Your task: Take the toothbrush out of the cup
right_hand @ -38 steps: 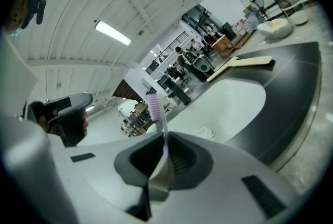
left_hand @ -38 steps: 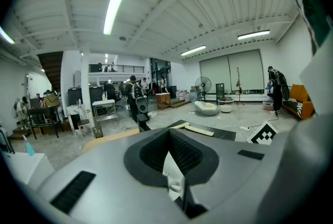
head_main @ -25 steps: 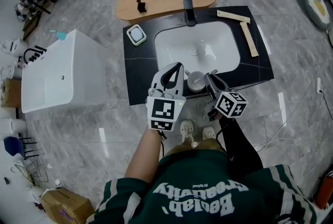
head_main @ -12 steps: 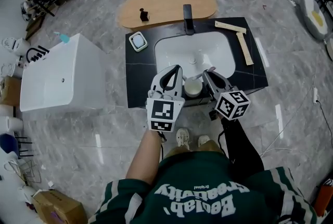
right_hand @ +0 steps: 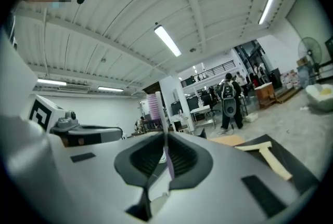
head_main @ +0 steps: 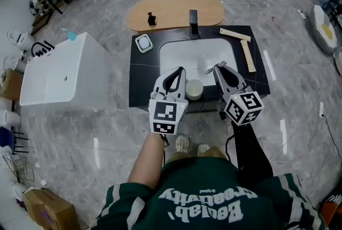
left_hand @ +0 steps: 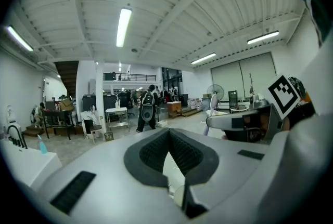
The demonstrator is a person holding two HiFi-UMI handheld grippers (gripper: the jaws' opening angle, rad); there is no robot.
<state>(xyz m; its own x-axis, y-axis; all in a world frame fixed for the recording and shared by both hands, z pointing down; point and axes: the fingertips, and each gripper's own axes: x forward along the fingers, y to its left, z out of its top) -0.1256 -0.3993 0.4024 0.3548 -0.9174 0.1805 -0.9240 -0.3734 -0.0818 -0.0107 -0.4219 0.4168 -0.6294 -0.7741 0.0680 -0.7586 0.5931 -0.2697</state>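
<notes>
The left gripper point(left_hand: 167, 133) is closed, and I see nothing in it. The white cup point(head_main: 193, 89) is just right of it. The right gripper point(right_hand: 165, 134) pinches the toothbrush point(right_hand: 155, 106) tight. The toothbrush is out of the cup, over the sink point(head_main: 179, 53).

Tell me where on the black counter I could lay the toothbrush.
Barest: the counter left of the sink basin, in front of the white dish. The right strip, between basin and wooden pieces, is narrower. Crowded: the front edge, with the cup, left gripper and right gripper.
</notes>
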